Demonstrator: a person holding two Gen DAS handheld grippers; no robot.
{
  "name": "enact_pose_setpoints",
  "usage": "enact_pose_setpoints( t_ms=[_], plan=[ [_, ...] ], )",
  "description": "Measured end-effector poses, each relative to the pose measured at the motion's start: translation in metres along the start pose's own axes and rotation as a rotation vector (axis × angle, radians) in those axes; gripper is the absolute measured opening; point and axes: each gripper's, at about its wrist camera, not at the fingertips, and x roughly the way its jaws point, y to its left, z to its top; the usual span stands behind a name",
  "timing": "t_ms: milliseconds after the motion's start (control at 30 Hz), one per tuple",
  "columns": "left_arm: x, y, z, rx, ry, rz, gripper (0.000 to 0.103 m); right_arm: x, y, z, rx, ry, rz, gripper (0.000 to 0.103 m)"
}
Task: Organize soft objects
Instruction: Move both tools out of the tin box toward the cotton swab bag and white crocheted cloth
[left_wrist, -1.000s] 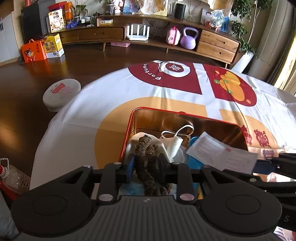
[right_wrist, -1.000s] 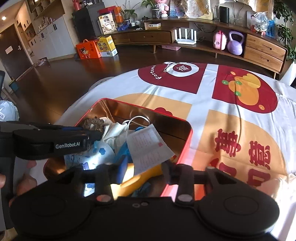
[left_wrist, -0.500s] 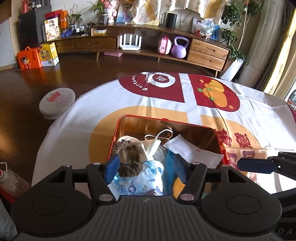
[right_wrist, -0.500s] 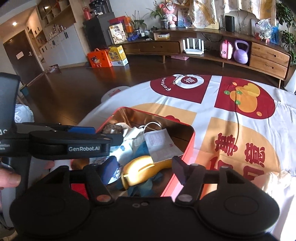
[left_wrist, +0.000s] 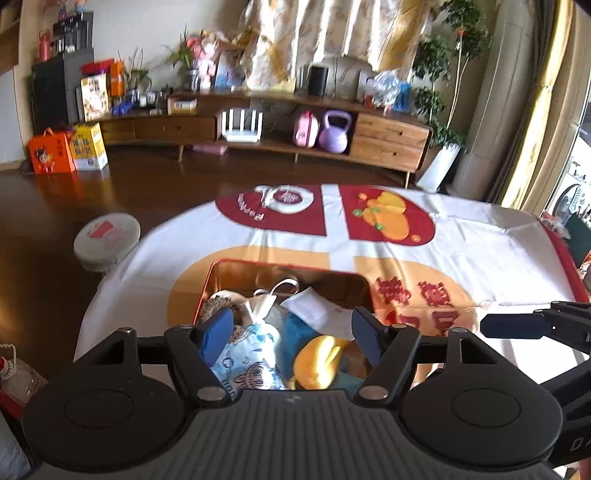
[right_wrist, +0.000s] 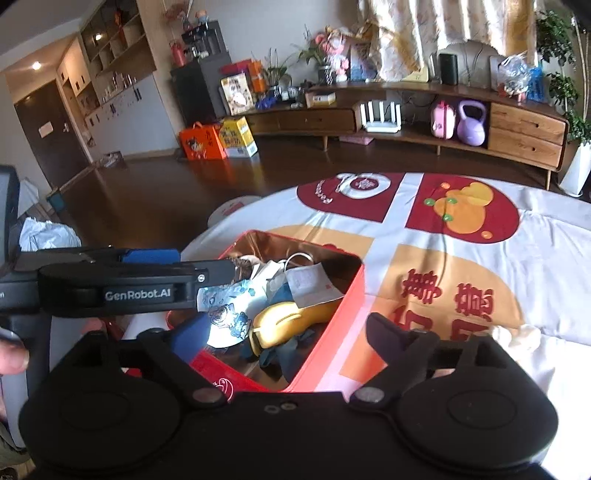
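The side of the left gripper (right_wrist: 207, 275) reads "GenRobot.AI". The tablecloth (left_wrist: 461, 236) carries large red Chinese characters at 3 o'clock of the tin, and a red panel at 12 o'clock with curved lettering too blurred to read in full.

The red tin (right_wrist: 332, 332) sits on the cloth near the table's near-left edge. In it lie the soft things: a printed cloth pouch (left_wrist: 251, 354), a yellow plush toy (left_wrist: 317, 363), a white face mask (left_wrist: 273, 299), a brown braided piece (left_wrist: 218, 306) and a folded paper slip (left_wrist: 314, 308).

Change from one second ago: the left gripper was then clamped on the brown braided piece; that piece now lies in the tin's far-left corner. Both sets of jaws have just been opening. The left gripper (left_wrist: 291, 332) now stands with fingers apart, nothing pressed between them. The right gripper (right_wrist: 284, 332) stands wide apart, also empty. Both tools sit higher and farther back from the tin.

Clearance: open cloth lies from 12 to 3 o'clock of the tin. A round stool (left_wrist: 107, 240) stands on the floor past the table edge at 10 o'clock.
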Motion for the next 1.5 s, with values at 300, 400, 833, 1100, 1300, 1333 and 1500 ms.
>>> enact_pose_setpoints(
  t_ms=[300, 400, 833, 1100, 1300, 1333, 1500],
  plan=[
    [-0.025, -0.028, -0.011, 0.002, -0.039, -0.044, 0.083, -0.041, -0.011, -0.017, -0.045, -0.078, -0.016, 0.103],
    [-0.03, -0.036, -0.016, 0.007, -0.038, -0.054, 0.083, -0.053, -0.021, -0.025, -0.057, -0.102, -0.02, 0.103],
    [-0.036, -0.08, -0.033, 0.054, -0.059, -0.073, 0.089, -0.1, -0.086, -0.051, 0.012, -0.15, -0.123, 0.103],
    [-0.023, -0.118, -0.048, 0.074, -0.031, -0.115, 0.089, -0.106, -0.123, -0.063, 0.048, -0.127, -0.179, 0.103],
    [-0.009, -0.144, -0.057, 0.113, -0.006, -0.129, 0.089, -0.102, -0.144, -0.066, 0.075, -0.114, -0.188, 0.103],
    [-0.006, -0.15, -0.059, 0.124, -0.003, -0.128, 0.089, -0.1, -0.147, -0.066, 0.078, -0.112, -0.19, 0.103],
    [0.011, -0.164, -0.066, 0.124, 0.027, -0.172, 0.101, -0.091, -0.161, -0.061, 0.094, -0.1, -0.181, 0.103]
  ],
)
